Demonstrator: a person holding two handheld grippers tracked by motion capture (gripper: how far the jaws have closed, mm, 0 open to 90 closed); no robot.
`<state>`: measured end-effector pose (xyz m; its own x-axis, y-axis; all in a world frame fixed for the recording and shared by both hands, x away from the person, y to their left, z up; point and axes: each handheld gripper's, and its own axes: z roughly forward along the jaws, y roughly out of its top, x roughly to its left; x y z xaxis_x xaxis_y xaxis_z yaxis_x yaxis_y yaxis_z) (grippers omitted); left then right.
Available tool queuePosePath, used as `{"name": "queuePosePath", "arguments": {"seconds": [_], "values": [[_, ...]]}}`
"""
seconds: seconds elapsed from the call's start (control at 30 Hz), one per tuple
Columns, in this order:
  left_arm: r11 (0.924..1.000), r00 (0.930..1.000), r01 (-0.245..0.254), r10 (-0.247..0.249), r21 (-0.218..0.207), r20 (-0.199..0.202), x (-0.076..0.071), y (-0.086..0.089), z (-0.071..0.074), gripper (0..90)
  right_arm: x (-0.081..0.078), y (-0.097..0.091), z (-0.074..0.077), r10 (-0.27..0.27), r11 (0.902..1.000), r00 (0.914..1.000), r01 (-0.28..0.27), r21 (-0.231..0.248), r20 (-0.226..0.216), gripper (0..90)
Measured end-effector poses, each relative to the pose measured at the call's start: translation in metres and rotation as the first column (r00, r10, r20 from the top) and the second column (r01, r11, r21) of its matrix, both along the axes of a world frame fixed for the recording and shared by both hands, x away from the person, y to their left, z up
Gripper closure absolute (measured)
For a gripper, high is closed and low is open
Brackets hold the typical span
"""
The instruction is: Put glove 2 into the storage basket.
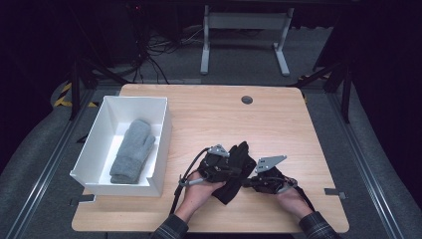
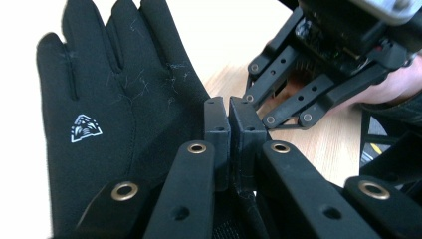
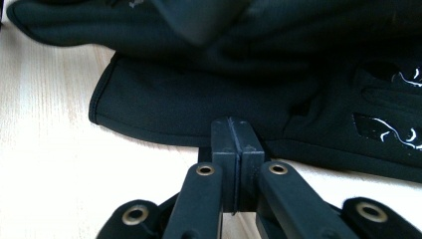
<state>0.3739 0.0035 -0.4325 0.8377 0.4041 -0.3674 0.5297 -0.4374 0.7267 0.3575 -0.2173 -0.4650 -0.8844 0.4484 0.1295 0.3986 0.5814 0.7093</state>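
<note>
A black glove (image 1: 242,155) lies in a heap on the wooden table (image 1: 224,117), between the person's two hands. My left gripper (image 1: 239,172) points right into it; in the left gripper view its jaws (image 2: 229,117) stand shut, pinching the glove's edge, and the glove (image 2: 99,124) with a small white logo spreads out to the left. My right gripper (image 1: 247,183) points left at the glove's lower part. Seen from the right gripper view, this gripper (image 3: 232,134) is shut, tips at the glove's hem (image 3: 164,109) with nothing seen between them. The right gripper's linkage arms (image 2: 298,94) stand close behind the left jaws.
A white open box (image 1: 97,137) stands at the table's left with a grey knitted mitten (image 1: 132,152) lying in it. A dark round grommet (image 1: 247,99) sits near the far edge. Bare wood stretches to the right and far side. Beyond the table stands a white desk frame (image 1: 244,30).
</note>
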Motion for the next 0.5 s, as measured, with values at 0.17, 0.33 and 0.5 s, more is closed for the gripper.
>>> {"name": "queuePosePath", "arguments": {"seconds": [0.17, 0.33, 0.5], "values": [[1.0000, 0.9998, 0.007, -0.007, 0.007, -0.019, -0.001, -0.005, -0.007, 87.1, 0.000, 0.000, 0.000, 0.000, 1.0000, 1.0000, 0.000, 0.001, 0.002, 90.0], [0.9991, 0.9995, 0.022, -0.021, 0.035, -0.022, -0.003, -0.010, -0.013, 86.7, -0.001, -0.002, 0.001, 0.001, 0.9999, 0.9999, -0.001, -0.010, 0.013, 90.0], [0.9967, 0.9979, 0.053, -0.051, 0.061, -0.040, -0.006, -0.016, -0.020, 86.2, 0.002, -0.026, 0.007, -0.066, 0.9975, 0.9969, 0.067, -0.021, 0.043, 87.4]]}}
